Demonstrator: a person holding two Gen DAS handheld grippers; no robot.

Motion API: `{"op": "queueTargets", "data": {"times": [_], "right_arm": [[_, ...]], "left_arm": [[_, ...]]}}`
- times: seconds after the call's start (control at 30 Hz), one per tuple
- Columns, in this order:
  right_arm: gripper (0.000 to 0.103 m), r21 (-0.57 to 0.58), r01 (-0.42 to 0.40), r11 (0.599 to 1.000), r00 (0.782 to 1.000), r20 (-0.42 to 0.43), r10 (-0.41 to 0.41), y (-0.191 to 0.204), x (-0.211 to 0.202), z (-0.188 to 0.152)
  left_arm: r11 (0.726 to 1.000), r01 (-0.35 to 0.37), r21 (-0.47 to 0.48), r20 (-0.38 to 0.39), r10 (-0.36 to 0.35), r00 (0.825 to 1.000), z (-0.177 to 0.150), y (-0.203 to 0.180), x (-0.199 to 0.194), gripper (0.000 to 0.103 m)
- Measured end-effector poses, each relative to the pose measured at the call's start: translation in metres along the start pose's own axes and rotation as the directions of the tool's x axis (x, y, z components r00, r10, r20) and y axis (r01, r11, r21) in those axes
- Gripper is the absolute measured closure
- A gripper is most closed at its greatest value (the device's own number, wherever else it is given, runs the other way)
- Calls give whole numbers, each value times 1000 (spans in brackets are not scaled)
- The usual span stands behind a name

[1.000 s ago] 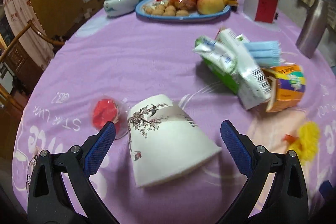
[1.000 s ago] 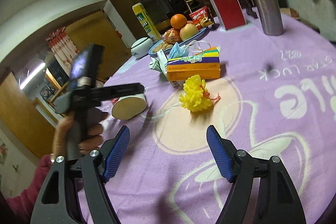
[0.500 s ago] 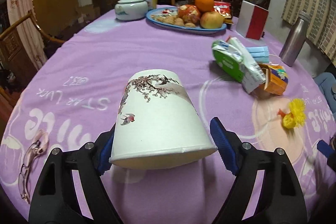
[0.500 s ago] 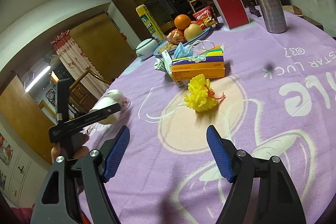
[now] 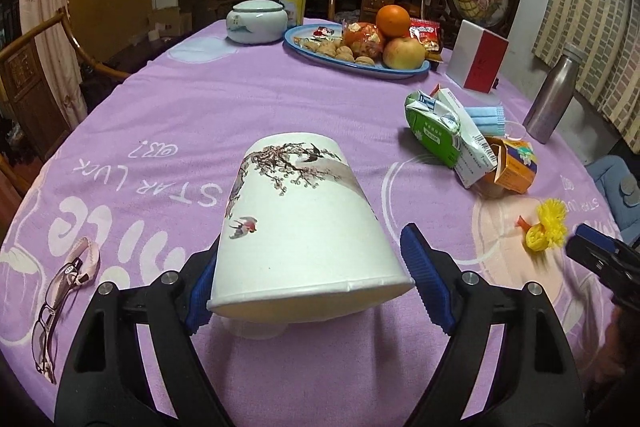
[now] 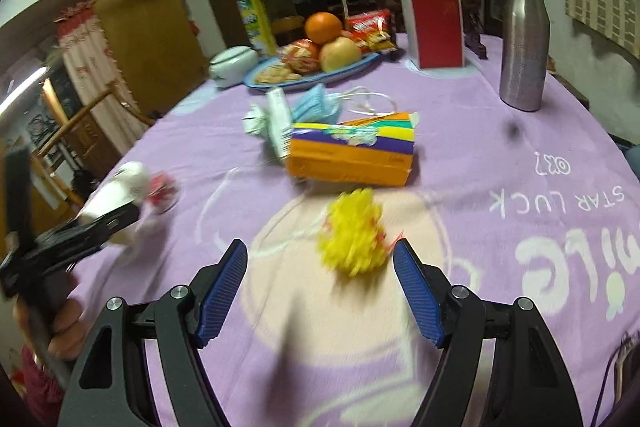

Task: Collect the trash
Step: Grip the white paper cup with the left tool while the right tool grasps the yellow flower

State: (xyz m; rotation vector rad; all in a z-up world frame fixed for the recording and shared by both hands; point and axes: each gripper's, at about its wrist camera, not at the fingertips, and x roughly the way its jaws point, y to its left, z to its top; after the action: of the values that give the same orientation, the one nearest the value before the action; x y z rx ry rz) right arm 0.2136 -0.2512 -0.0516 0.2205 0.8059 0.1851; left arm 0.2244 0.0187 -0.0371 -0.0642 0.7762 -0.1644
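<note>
Left wrist view, and the left gripper (image 5: 306,285) has the white paper cup with the plum-blossom and bird print (image 5: 304,223). Its blue ribbed fingers (image 5: 426,289) squeeze the rim from both sides, mouth toward the camera, base pointing to 12 o'clock. The cup looks lifted clear of the purple-clothed round worktop (image 5: 200,115), though the gap beneath is hard to read. First piece of trash appears secured.

Over at 3 o'clock in that view lies the rest of the litter: a crumpled green and white wrapper (image 5: 440,127), a blue face mask (image 5: 486,117) and an orange and purple carton (image 5: 512,167) all heaped together, touching. Nearer the edge sits a yellow frilly plastic scrap (image 5: 548,229). A pair of spectacles (image 5: 60,291) rests at 9 o'clock, and I judge those are no trash.

Switch to the right wrist view: the right gripper (image 6: 320,291) hangs above the cloth with its fingers spread wide and nothing between them. The yellow scrap lies just ahead at 12 o'clock, blurred, near the right-hand finger but not yet between the two.

So the step in hand is the second pickup. The next move calls for pushing forward, dropping low over that light scrap, then pinching gently so it does not skid away.
</note>
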Motion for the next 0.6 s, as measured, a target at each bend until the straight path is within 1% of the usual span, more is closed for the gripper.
{"op": "queueTargets", "data": {"times": [0.1, 0.17, 0.23, 0.27, 0.3, 0.33, 0.37, 0.4, 0.47, 0.5, 0.57, 0.6], "right_arm": [[29, 41, 26, 999, 1000, -12, -25, -9, 15, 6], [33, 64, 22, 998, 1000, -15, -21, -13, 20, 5], [50, 71, 24, 997, 999, -32, -22, -15, 25, 4], [56, 69, 23, 997, 999, -34, -21, -16, 26, 4], [72, 63, 27, 998, 999, -38, -24, -17, 27, 4], [75, 59, 30, 998, 999, -39, -27, -17, 27, 4], [78, 62, 27, 998, 999, -28, -26, -17, 25, 4], [79, 67, 13, 998, 1000, 1, -13, -18, 20, 4], [80, 66, -30, 997, 998, 65, 25, -16, 5, 5], [80, 66, -66, 996, 994, 97, 59, -15, -3, 4], [80, 78, -122, 989, 986, 122, 112, -14, -12, 1], [80, 89, -150, 985, 982, 127, 139, -12, -16, -2]], "left_arm": [[1000, 18, -18, -5, -18, 1000, 1, 4, 0, 23], [999, 29, -22, -7, -29, 1000, 2, 4, 0, 23], [999, 36, -19, -7, -37, 999, 1, 4, -1, 23], [999, 40, -16, -8, -40, 999, 1, 3, -2, 23], [999, 42, -14, -7, -42, 999, 1, 3, -2, 23], [999, 42, -12, -7, -42, 999, 1, 2, -2, 23], [999, 43, -10, -6, -43, 999, 1, 2, -2, 23], [999, 44, -8, -4, -44, 999, 1, 1, -2, 23], [999, 49, -7, 5, -49, 999, 1, 1, -4, 23], [999, 51, -7, 13, -51, 999, 1, 1, -6, 23], [999, 47, -6, 45, -47, 998, 1, 2, -12, 23], [999, 38, -8, 73, -37, 997, 0, 2, -18, 23]]}}
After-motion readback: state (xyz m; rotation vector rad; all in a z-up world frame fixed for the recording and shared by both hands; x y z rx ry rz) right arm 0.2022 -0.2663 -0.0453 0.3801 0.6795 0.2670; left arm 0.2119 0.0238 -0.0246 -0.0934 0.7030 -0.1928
